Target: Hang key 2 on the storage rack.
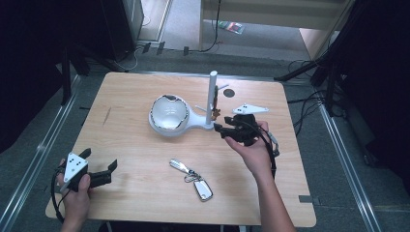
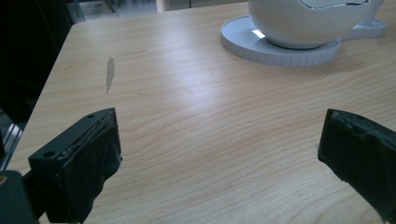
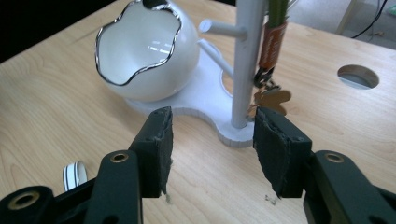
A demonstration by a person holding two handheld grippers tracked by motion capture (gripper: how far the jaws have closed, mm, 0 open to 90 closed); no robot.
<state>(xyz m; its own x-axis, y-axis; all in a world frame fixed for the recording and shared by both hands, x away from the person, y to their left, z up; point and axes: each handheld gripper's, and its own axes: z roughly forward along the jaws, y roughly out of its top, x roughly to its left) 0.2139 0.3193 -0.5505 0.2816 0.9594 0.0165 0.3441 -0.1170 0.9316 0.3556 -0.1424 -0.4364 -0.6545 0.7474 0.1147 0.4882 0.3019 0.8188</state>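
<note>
Left claw [image 1: 99, 170] released, jaws wide, parked near the tabletop [image 1: 135, 159] front-left corner, bare wood ahead of it. Right claw [image 1: 223, 129] released, nothing between jaws, just beside the white stand [image 1: 193, 121] base and post [image 3: 245, 60]. Keys [image 1: 193, 179] lie loose front-centre, well apart from both. Right claw view adds a keyring [image 3: 271, 95] hanging at the post, plus a round hole [image 3: 357, 76] in the tabletop beyond.
</note>
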